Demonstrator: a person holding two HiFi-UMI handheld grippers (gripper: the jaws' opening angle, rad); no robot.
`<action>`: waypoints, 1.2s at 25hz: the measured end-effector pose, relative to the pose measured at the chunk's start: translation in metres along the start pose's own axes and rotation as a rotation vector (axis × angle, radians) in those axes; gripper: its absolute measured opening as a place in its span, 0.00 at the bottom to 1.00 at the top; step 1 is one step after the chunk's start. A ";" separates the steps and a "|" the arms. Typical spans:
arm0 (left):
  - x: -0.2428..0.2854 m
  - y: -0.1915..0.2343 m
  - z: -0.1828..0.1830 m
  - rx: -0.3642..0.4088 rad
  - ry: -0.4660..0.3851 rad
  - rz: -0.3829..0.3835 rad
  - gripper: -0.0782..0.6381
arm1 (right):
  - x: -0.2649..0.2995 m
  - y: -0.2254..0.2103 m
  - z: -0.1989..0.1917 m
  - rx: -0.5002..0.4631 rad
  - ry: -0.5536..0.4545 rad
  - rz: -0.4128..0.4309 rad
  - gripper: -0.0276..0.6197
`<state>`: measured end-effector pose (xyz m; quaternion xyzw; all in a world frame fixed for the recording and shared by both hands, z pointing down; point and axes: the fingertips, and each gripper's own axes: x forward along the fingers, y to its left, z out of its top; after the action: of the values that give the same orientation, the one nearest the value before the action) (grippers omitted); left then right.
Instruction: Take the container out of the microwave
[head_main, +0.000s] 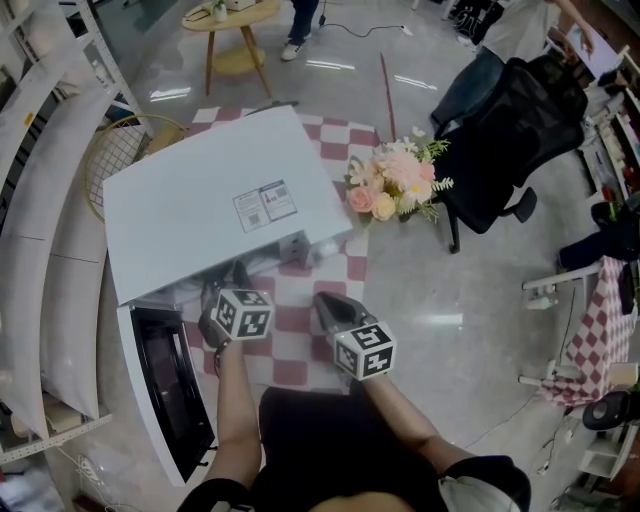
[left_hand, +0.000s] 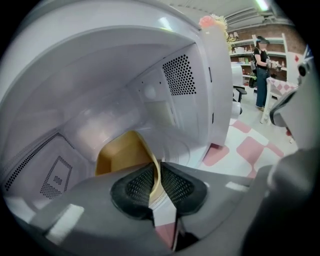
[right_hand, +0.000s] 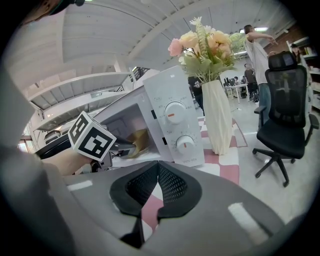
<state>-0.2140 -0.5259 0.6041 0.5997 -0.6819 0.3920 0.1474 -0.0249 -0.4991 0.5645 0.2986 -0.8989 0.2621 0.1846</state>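
Left gripper (left_hand: 156, 176): reaches farther forward than the right; jaws pinch the thin wall of the container (left_hand: 119, 156) (a pad on each side of it).
Right gripper (right_hand: 158, 167): just right of the left one; jaws together, nothing between them.
Left forearm (head_main: 232, 400): bare, stretched forward.
Right forearm (head_main: 405, 415): bare, alongside the left.

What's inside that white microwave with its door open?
A yellow container sits inside the microwave, its rim pinched by the left gripper. The gripper's body covers the container's lower part, so whether anything lies in it can't be seen.
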 end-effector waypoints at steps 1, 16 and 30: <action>0.000 0.000 0.000 -0.003 -0.001 0.001 0.18 | -0.001 -0.001 0.000 0.000 -0.001 -0.001 0.05; -0.008 0.002 -0.004 -0.036 -0.014 -0.001 0.16 | -0.014 -0.002 -0.002 0.009 -0.023 -0.019 0.05; -0.030 0.000 -0.016 -0.097 -0.037 -0.040 0.16 | -0.020 0.010 -0.006 0.031 -0.039 -0.018 0.05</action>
<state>-0.2115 -0.4930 0.5940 0.6126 -0.6905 0.3441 0.1716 -0.0151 -0.4795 0.5558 0.3147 -0.8955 0.2682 0.1647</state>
